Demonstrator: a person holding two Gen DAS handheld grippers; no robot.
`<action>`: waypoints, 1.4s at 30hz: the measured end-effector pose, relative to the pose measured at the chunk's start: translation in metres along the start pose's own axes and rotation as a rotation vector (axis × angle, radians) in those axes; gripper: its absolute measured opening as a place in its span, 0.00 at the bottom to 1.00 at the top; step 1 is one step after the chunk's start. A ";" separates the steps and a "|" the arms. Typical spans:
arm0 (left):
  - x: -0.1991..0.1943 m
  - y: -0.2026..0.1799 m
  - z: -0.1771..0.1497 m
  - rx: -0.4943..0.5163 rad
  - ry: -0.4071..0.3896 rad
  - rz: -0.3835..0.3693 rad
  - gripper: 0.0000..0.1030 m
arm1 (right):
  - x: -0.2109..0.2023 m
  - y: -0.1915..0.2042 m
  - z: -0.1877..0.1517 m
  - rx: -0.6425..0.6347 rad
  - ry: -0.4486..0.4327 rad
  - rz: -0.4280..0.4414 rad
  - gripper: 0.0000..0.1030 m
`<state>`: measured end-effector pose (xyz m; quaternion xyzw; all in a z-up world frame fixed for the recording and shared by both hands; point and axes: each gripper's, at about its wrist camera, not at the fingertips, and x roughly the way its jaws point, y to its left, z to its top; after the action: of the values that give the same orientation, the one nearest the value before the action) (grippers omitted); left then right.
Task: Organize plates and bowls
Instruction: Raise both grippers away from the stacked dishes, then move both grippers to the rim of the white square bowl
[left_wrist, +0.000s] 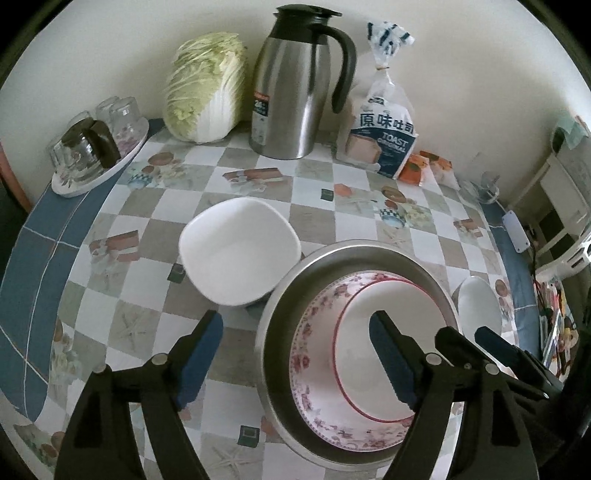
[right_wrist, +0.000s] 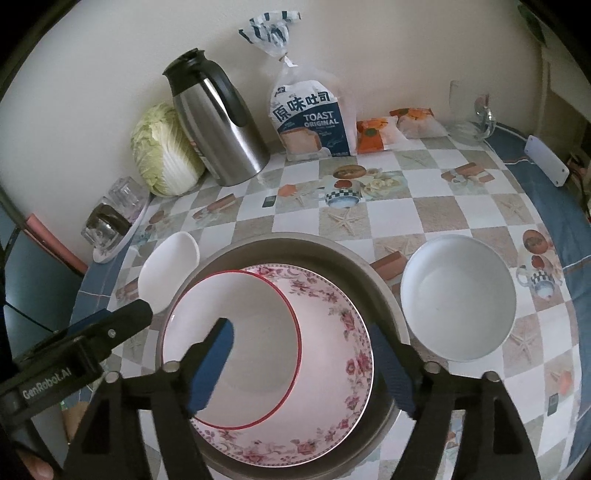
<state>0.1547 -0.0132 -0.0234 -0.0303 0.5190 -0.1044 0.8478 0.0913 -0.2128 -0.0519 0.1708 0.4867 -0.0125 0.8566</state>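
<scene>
Both claws (left_wrist: 295, 358) (right_wrist: 310, 365) gape empty over red-rimmed bowl (right_wrist: 236, 332) nested in floral bowl (right_wrist: 332, 369) inside steel basin (right_wrist: 280, 247).

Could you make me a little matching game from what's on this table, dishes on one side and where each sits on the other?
Things:
1. red-rimmed bowl
2. floral bowl
3. square white bowl
4. round white bowl

Places:
A. directly inside the metal basin
B. on the tablecloth, on the basin's thermos jug side
C. nested in another bowl
D. on the tablecloth, on the basin's other side

Pairs: 1-C, 2-A, 3-B, 4-D
</scene>
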 end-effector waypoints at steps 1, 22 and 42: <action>0.000 0.001 0.000 -0.004 0.000 0.002 0.80 | 0.000 0.000 0.000 -0.001 0.000 0.002 0.82; -0.014 0.036 0.004 -0.086 -0.048 0.012 0.81 | -0.005 0.001 0.000 0.002 -0.032 -0.004 1.00; -0.030 0.112 0.002 -0.285 -0.088 -0.013 0.87 | -0.011 0.027 -0.007 -0.053 -0.039 -0.019 1.00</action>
<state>0.1594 0.1021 -0.0145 -0.1580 0.4906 -0.0338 0.8562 0.0846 -0.1872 -0.0381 0.1431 0.4716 -0.0110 0.8701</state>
